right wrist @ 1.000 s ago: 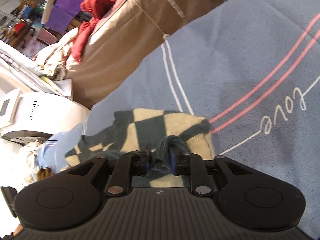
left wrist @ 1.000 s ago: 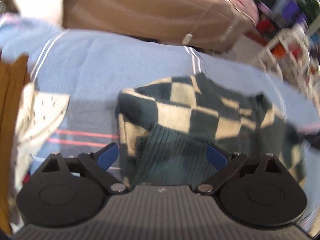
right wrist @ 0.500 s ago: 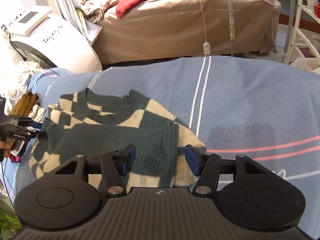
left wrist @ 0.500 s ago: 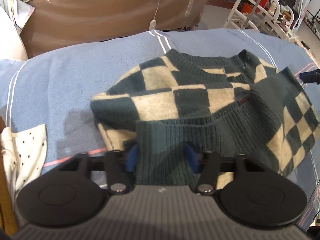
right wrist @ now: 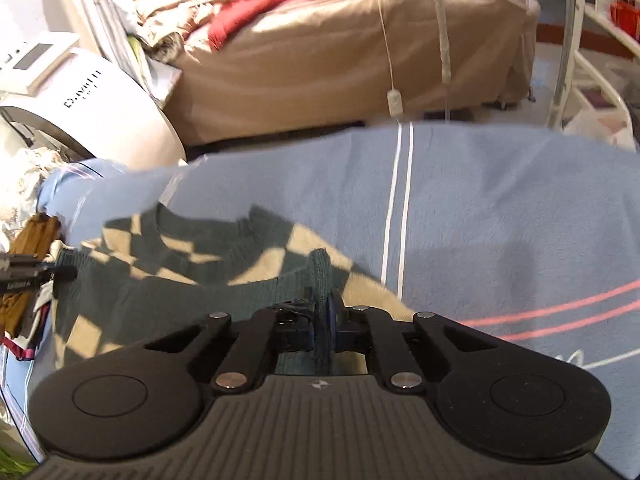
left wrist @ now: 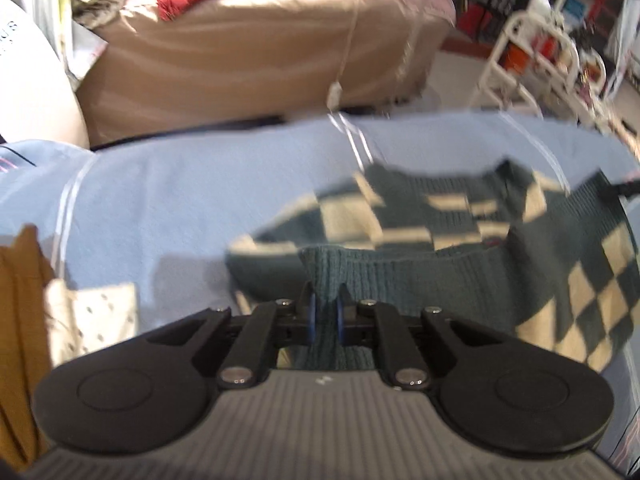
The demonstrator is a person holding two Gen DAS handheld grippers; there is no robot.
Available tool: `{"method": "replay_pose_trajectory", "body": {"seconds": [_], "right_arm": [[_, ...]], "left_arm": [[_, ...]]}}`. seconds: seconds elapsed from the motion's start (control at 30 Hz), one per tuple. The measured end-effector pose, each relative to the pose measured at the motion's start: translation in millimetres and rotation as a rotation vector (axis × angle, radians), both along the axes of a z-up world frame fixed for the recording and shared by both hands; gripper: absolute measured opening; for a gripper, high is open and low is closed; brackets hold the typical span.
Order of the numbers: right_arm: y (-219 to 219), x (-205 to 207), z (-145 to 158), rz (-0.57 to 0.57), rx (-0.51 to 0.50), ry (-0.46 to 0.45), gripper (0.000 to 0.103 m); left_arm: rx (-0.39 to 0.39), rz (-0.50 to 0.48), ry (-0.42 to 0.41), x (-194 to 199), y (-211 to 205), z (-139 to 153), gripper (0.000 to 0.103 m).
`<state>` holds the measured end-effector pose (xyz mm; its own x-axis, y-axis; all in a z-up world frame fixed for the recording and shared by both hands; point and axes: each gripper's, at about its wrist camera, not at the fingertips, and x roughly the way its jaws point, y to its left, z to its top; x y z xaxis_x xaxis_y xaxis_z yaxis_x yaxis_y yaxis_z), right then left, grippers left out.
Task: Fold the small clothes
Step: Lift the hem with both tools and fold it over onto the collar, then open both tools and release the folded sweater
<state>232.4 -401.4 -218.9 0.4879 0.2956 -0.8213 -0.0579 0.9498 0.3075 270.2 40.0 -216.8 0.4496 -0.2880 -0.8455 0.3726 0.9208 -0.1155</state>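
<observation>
A dark green and cream checkered sweater (left wrist: 440, 216) lies on a light blue blanket (left wrist: 180, 184), its ribbed green hem folded up toward me. My left gripper (left wrist: 325, 312) has its jaws closing tight on the hem's left corner, and the blue pads pinch the knit. The right wrist view shows the same sweater (right wrist: 180, 272). There my right gripper (right wrist: 324, 316) is closing on the hem's right corner, with the cloth bunched between its pads. Each gripper shows at the edge of the other's view: the right gripper (left wrist: 624, 188) and the left gripper (right wrist: 36, 272).
A mustard garment (left wrist: 20, 320) and a white dotted cloth (left wrist: 100, 312) lie at the blanket's left. Beyond the blanket stand a brown covered bed (right wrist: 340, 48) with red clothes, a white appliance (right wrist: 80, 100) and a white rack (right wrist: 592, 60).
Both pairs of jaws stood wide around the ribbed hem half a second ago and have now closed on it. The hem is bunched and slightly raised at each grip.
</observation>
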Motion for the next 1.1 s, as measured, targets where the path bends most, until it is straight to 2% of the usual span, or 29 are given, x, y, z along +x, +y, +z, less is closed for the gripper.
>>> {"method": "replay_pose_trajectory", "body": {"seconds": [0.13, 0.27, 0.3, 0.37, 0.4, 0.43, 0.47, 0.5, 0.53, 0.6, 0.63, 0.7, 0.8, 0.83, 0.9, 0.97, 1.0, 1.03, 1.07, 1.1], "right_arm": [[-10.4, 12.1, 9.9, -0.023, -0.010, -0.036, 0.011], [-12.4, 29.4, -15.6, -0.062, -0.072, 0.017, 0.012], [-11.3, 33.2, -23.9, -0.060, -0.080, 0.040, 0.015], [-8.9, 36.6, -34.4, -0.064, -0.100, 0.064, 0.028], [-7.7, 36.1, -36.2, -0.070, -0.121, 0.065, 0.047], [-7.2, 33.5, -35.1, -0.088, -0.145, 0.056, 0.063], [-6.8, 28.7, -29.9, -0.107, -0.166, 0.027, 0.064], [-5.3, 22.7, -22.2, -0.110, -0.178, -0.012, 0.064], [-3.1, 16.4, -13.3, -0.102, -0.182, -0.046, 0.064], [4.4, 0.3, 4.7, -0.054, -0.163, -0.107, 0.064], [9.9, -9.0, 11.6, -0.013, -0.136, -0.128, 0.064], [24.2, -29.3, 20.4, 0.074, -0.084, -0.142, 0.064], [52.0, -59.7, 15.7, 0.211, -0.062, -0.112, 0.064], [61.6, -70.2, 11.2, 0.247, -0.080, -0.105, 0.064], [77.2, -87.6, -2.0, 0.301, -0.150, -0.077, 0.064], [86.2, -94.9, -23.1, 0.335, -0.280, -0.025, 0.078], [88.6, -96.5, -36.3, 0.336, -0.331, 0.011, 0.085], [85.6, -97.2, -45.3, 0.325, -0.337, 0.026, 0.089], [79.6, -98.7, -48.9, 0.309, -0.322, 0.017, 0.091], [77.1, -96.8, -49.7, 0.292, -0.319, 0.014, 0.096]], "left_arm": [[0.029, 0.000, -0.031, 22.6, -0.5, 8.3, 0.009], [0.056, 0.062, -0.003, 45.8, -1.8, -10.0, 0.009], [0.076, 0.062, 0.018, 50.1, -4.5, -18.8, 0.012], [0.132, 0.039, 0.020, 51.4, -12.5, -30.3, 0.015], [0.153, 0.029, 0.005, 49.1, -15.6, -31.8, 0.022], [0.171, 0.032, -0.012, 45.6, -18.1, -29.9, 0.035], [0.187, 0.052, -0.036, 41.4, -18.9, -25.2, 0.049], [0.208, 0.079, -0.067, 36.0, -18.8, -18.6, 0.079], [0.229, 0.098, -0.103, 28.7, -18.5, -10.1, 0.093], [0.225, 0.085, -0.176, 9.0, -18.3, 9.9, 0.093], [0.190, 0.069, -0.195, -2.6, -18.5, 18.7, 0.093], [0.104, 0.031, -0.175, -26.6, -22.0, 27.7, 0.091], [0.053, -0.036, -0.084, -59.8, -35.9, 15.1, 0.079], [0.066, -0.057, -0.058, -68.4, -40.6, 6.3, 0.072], [0.102, -0.075, 0.004, -82.3, -46.3, -17.7, 0.069], [0.163, -0.071, 0.033, -88.0, -44.9, -42.8, 0.069], [0.200, -0.070, 0.029, -88.8, -42.7, -54.1, 0.074], [0.220, -0.078, 0.013, -89.4, -39.9, -63.4, 0.088], [0.238, -0.089, 0.003, -87.9, -39.1, -69.4, 0.092], [0.249, -0.096, 0.003, -85.8, -38.5, -73.3, 0.102]]}}
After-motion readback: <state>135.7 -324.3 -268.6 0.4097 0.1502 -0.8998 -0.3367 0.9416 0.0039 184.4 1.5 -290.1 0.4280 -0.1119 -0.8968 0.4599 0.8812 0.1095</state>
